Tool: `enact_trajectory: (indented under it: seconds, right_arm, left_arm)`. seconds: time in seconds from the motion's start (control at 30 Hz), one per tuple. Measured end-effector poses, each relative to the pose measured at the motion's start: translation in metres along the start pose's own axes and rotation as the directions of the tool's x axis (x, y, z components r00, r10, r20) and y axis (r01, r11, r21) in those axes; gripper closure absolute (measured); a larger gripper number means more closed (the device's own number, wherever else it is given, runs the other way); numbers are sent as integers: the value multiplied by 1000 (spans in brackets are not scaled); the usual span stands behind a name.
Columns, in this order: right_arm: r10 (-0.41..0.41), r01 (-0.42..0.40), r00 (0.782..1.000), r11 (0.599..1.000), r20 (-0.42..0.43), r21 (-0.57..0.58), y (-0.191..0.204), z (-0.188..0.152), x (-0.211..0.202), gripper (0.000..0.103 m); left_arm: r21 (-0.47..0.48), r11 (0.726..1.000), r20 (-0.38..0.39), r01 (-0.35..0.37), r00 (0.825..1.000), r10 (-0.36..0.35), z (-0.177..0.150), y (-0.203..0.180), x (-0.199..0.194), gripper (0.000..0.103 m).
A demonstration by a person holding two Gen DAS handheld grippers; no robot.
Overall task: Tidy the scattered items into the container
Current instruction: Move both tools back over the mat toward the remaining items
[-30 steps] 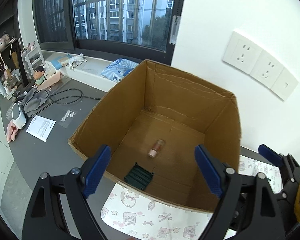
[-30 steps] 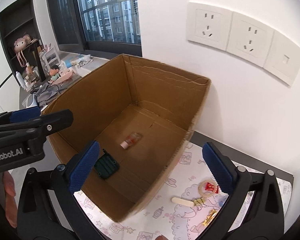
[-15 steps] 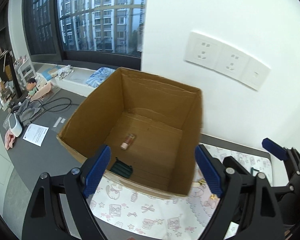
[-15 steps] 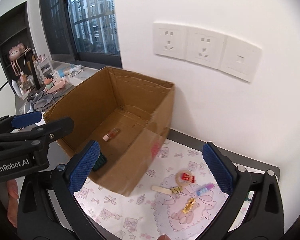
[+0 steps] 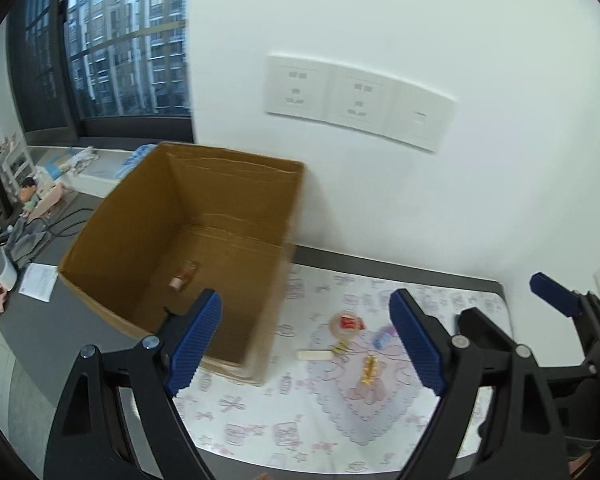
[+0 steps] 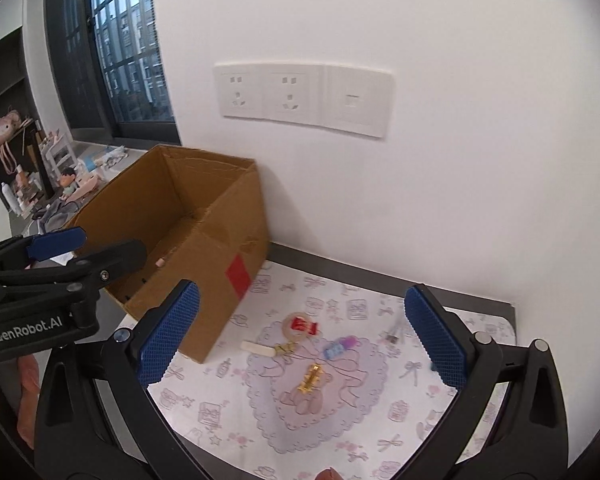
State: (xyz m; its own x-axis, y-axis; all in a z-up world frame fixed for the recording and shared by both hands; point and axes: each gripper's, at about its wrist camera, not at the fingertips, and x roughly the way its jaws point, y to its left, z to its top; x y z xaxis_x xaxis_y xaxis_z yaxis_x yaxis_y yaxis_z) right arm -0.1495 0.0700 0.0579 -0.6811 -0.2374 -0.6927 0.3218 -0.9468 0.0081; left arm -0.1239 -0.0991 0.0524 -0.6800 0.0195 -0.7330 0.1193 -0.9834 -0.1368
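An open cardboard box (image 5: 172, 208) (image 6: 204, 216) stands on the left, with a small pink-capped bottle (image 5: 182, 278) lying on its floor. To its right, on a patterned mat (image 6: 320, 392), lie a round item with a red wrapper (image 6: 302, 324), a white stick with a gold clip (image 6: 260, 348), a gold hair clip (image 6: 310, 378), a blue-and-purple item (image 6: 338, 346) and a thin metal piece (image 6: 396, 330). My left gripper (image 5: 306, 344) is open over the box's right corner. My right gripper (image 6: 298, 338) is open above the scattered items, holding nothing.
A white wall with a row of sockets (image 6: 304, 98) rises right behind the box and mat. The grey tabletop left of the box carries papers (image 5: 40, 286), cables, cloth and figurines (image 5: 28, 196). A window (image 5: 128, 48) fills the far left.
Both grippers have swung right and pulled back from over the box; the mat and its small items have come into view. Both stay open.
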Motion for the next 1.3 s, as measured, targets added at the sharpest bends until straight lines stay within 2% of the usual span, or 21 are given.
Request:
enact_trajectory:
  seconds: [0.33,0.57,0.9,1.3]
  right_arm:
    - [-68,68,998,997,-6,47,-60,-27,-23,0]
    - [-114,116,993,988,-31,102,-98,-57,-27,0]
    - [-143,150,988,977,-57,152,-142,-91,-19,0]
    - [-116,136,988,968,-104,212,-178,-117,19,0]
  left_arm:
    - [46,998,-4,51,999,-51,-9,-65,-7,18]
    - [66,993,-46,94,995,-91,-17,-101,8,18]
    - [85,988,-115,126,987,-116,-38,-132,46,18]
    - [100,989,-174,105,981,-87,-59,-146,101,18]
